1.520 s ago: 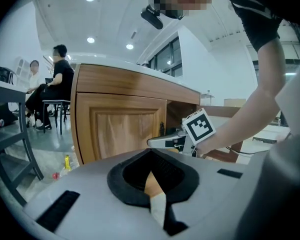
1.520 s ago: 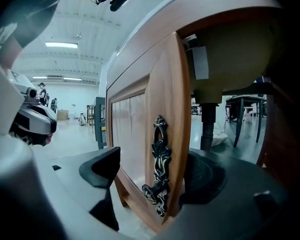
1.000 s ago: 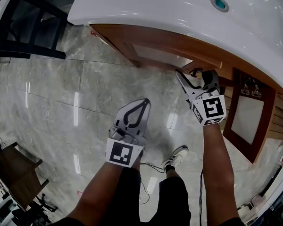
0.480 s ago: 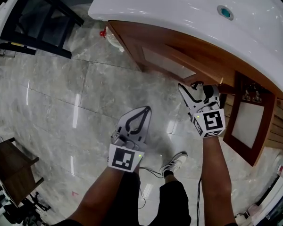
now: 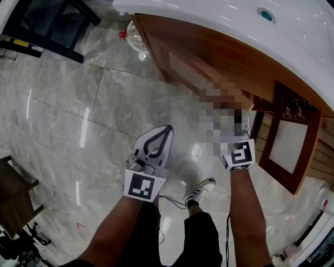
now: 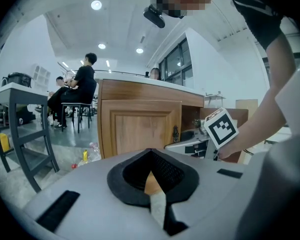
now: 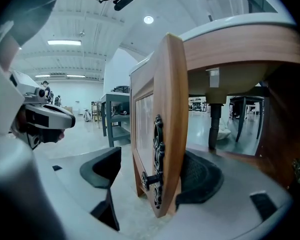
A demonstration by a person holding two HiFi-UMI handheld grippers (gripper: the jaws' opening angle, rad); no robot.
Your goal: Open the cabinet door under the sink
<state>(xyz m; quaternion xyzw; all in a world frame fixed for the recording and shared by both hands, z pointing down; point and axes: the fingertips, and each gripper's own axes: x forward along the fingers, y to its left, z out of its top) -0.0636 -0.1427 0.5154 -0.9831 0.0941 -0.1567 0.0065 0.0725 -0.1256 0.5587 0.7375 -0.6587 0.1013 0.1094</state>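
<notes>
Under the white sink [image 5: 222, 10] stands a wooden cabinet. Its left door [image 5: 183, 71] hangs partly swung out. In the right gripper view the door's [image 7: 165, 109] free edge stands between the jaws of my right gripper [image 7: 155, 171], which is open. The far pad lies against the door's back, and the black handle [image 7: 149, 180] points at the near pad without touching it. In the head view a mosaic patch partly covers the right gripper [image 5: 236, 128]. My left gripper [image 5: 167, 129] hangs shut and empty over the floor, short of the cabinet.
The cabinet's right door [image 5: 289, 143] stands wide open. A black metal frame [image 5: 50, 15] is at the upper left, and a plastic bottle [image 5: 134, 40] lies by the cabinet corner. A drain pipe [image 7: 214, 119] shows inside. People sit at a table [image 6: 82, 89] beyond.
My right gripper has drawn back toward me with the left door's edge, and the door has swung further out. The left gripper has barely moved.
</notes>
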